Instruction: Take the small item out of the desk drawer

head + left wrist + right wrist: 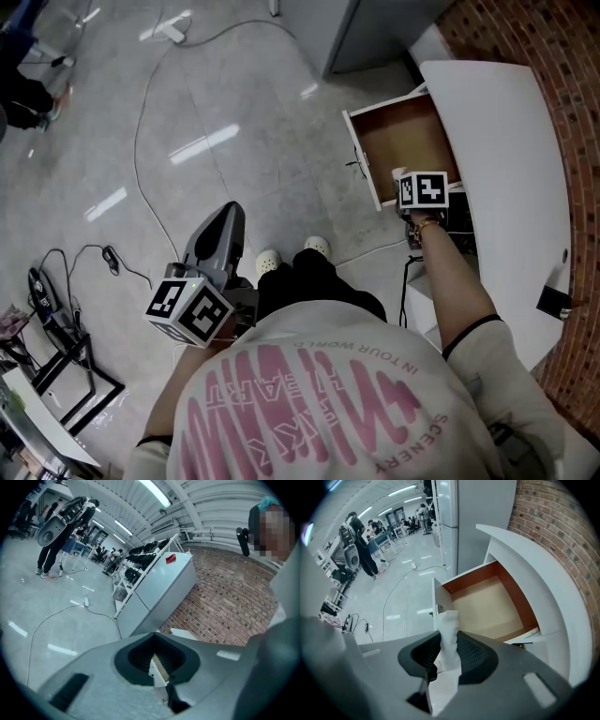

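One small white item (449, 630) clamped in the right gripper (449, 641)
Rumpled and narrow, it stands upright between those jaws by the open drawer (487, 606); the left gripper (154, 656) has its jaws together, empty.

A glossy grey concrete floor (234, 112) carries a thin white cable (137, 150) that loops away from a white power strip (173, 30) near the floor's far edge. A tall pale grey metal cabinet (375, 28) stands at the far right corner, beside a red brick wall (577, 103). A black cord (110, 257) and a black metal frame (70, 352) sit by the floor's left edge. Distant people (363, 550) stand near workbenches.
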`<state>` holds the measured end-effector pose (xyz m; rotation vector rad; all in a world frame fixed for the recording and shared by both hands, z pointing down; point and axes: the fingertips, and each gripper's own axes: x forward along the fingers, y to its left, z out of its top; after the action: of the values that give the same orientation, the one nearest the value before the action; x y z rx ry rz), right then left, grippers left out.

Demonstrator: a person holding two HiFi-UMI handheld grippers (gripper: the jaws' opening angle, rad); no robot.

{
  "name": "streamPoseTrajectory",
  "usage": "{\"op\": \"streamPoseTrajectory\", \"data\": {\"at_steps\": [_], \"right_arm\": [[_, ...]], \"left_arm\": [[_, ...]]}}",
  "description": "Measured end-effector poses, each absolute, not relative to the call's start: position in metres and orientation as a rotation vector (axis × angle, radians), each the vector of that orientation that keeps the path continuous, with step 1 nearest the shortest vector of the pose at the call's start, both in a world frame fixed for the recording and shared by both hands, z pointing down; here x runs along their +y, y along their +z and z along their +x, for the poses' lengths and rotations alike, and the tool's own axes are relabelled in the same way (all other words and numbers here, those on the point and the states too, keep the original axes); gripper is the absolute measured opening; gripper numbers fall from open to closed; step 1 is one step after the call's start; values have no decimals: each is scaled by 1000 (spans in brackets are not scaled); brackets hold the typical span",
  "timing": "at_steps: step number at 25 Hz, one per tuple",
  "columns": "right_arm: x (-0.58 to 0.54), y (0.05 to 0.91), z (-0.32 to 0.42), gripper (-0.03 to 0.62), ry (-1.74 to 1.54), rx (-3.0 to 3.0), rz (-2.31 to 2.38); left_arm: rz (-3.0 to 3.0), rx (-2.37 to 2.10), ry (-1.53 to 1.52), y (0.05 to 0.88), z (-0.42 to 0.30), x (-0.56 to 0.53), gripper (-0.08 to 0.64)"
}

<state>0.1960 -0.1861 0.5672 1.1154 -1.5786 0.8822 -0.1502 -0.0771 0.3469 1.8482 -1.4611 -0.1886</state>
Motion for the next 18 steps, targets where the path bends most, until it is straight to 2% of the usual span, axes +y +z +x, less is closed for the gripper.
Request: {"op": "streamPoseTrajectory", "data": {"at_steps": [18], "right_arm": [[-165,482,188,124,1050,-1729,1409]], "left_arm": [[2026,-1404,-316,274,-133,-109,3]]}}
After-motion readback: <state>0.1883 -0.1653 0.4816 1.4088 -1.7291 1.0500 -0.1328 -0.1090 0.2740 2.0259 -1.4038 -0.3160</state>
